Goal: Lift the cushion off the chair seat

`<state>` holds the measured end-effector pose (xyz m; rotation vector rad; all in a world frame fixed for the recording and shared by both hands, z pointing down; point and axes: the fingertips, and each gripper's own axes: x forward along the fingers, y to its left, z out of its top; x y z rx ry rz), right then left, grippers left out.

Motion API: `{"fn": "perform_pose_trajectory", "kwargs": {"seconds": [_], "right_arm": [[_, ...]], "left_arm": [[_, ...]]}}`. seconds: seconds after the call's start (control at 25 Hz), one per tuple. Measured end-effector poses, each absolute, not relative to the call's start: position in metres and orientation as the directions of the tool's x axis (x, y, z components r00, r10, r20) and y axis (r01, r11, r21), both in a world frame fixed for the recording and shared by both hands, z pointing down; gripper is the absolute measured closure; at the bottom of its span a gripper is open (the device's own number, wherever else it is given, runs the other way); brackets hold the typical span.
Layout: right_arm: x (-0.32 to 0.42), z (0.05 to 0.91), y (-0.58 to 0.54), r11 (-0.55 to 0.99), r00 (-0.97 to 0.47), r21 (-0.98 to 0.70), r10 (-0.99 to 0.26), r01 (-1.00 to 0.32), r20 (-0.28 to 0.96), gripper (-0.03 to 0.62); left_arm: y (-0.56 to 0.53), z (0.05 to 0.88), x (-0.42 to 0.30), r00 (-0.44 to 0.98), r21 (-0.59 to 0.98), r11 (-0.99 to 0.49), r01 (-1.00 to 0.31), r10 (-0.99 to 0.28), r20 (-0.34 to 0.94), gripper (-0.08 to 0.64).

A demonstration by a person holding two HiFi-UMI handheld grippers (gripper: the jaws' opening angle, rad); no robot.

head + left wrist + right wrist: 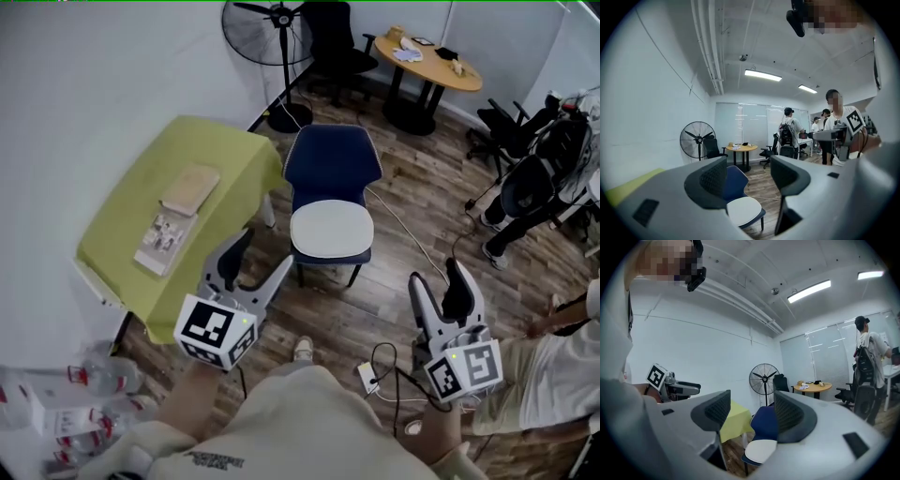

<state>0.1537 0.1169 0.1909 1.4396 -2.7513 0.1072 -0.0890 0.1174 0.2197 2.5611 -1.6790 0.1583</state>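
A white cushion (pixel 331 228) lies flat on the seat of a dark blue chair (pixel 332 161) in the middle of the room. It also shows between the jaws in both gripper views, as cushion (pixel 744 210) and cushion (pixel 761 450). My left gripper (pixel 258 263) hangs open, short of the chair's front left corner, with nothing between its fingers. My right gripper (pixel 437 279) is open too, off to the chair's right and nearer to me, empty. Both point level toward the chair.
A table with a yellow-green cloth (pixel 173 202) carrying a book and papers stands left of the chair. Cables and a power strip (pixel 367 377) lie on the wooden floor. A standing fan (pixel 275 28), round wooden table (pixel 428 61) and office chairs stand behind; people stand at right.
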Motion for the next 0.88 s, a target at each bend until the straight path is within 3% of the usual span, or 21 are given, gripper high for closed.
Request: {"fn": "perform_pose_trajectory", "kwargs": {"seconds": [0.88], "right_arm": [[0.125,0.233,-0.003,0.537,-0.541,-0.071,-0.826,-0.841,0.157,0.305]], "left_arm": [[-0.002,0.256,-0.126,0.399,0.031,-0.401,-0.916,-0.898,0.187,0.278]]}}
